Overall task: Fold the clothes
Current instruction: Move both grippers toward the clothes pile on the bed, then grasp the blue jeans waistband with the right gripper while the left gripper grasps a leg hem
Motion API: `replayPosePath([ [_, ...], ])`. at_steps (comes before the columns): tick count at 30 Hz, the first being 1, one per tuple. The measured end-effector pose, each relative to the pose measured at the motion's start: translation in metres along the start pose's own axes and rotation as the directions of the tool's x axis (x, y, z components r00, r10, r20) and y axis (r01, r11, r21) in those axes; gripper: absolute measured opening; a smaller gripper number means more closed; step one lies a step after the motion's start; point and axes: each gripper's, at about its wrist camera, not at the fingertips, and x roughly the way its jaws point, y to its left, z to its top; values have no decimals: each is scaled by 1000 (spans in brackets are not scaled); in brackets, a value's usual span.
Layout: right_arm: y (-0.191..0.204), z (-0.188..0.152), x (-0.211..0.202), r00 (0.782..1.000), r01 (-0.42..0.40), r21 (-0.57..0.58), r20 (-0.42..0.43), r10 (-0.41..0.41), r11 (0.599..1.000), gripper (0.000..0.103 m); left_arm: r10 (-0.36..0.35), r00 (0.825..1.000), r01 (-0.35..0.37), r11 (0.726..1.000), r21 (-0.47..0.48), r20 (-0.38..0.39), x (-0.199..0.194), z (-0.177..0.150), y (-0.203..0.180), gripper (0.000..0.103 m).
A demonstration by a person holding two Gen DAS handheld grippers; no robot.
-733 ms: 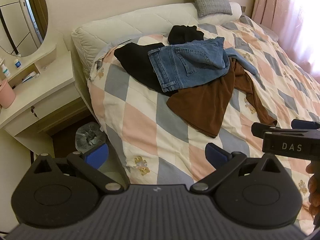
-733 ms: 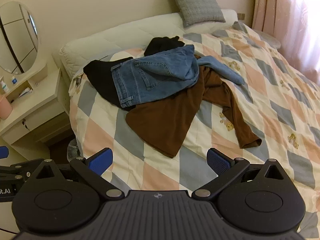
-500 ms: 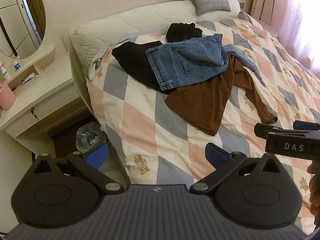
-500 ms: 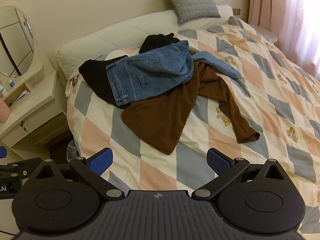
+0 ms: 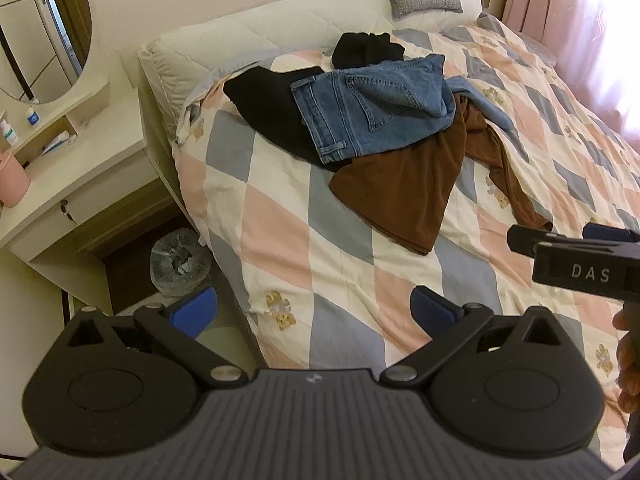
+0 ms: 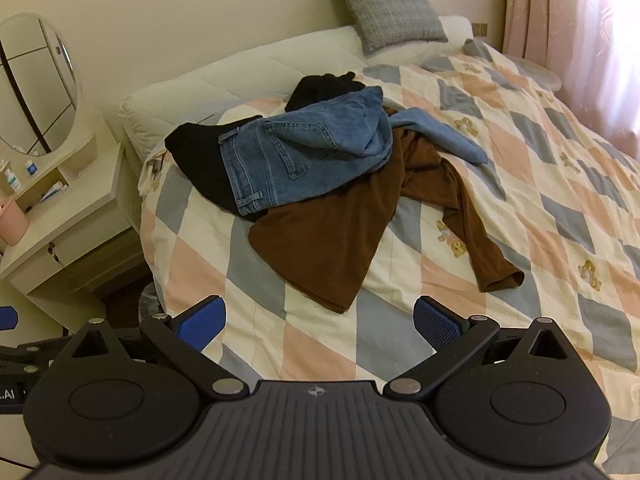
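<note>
Both the left claw [image 5: 314, 306] and right claw [image 6: 320, 318] gape wide, empty, above the bed [image 6: 400, 344]. Beyond, jeans [image 6: 304, 156] lie atop a brown top [image 6: 332, 232] and black garments [image 6: 200, 160]. Beside the desk [image 5: 80, 168], a lined bin [image 5: 180, 260] holds perhaps crumpled paper.

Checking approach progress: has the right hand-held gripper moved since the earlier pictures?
Yes. The right hand-held gripper has advanced toward the jeans; the grey pillow sits higher in its view.

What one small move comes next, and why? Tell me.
Probably bring the right gripper forward to the jeans, which lie on top of the brown top and black garment. Both grippers are open and empty, short of the pile; the left gripper can follow.
</note>
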Motion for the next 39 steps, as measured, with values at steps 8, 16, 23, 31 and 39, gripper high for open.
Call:
replayPosePath([
  [8,6,4,9,1000,11,-26,28,-10,1000,103,-50,998,50,999,-8,-26,21,1,21,102],
  [16,9,13,26,987,51,-40,153,-44,998,99,-43,999,44,998,46,-10,64,31,44,102],
  [23,24,32,70,971,109,-74,219,-91,991,98,-96,995,100,987,125,-34,116,72,63,102],
  [31,66,37,161,968,227,-303,178,-179,926,92,-198,980,194,959,208,0,166,127,91,101],
  [39,120,18,259,941,333,-679,283,-185,655,62,-258,966,246,929,278,8,230,170,107,90],
])
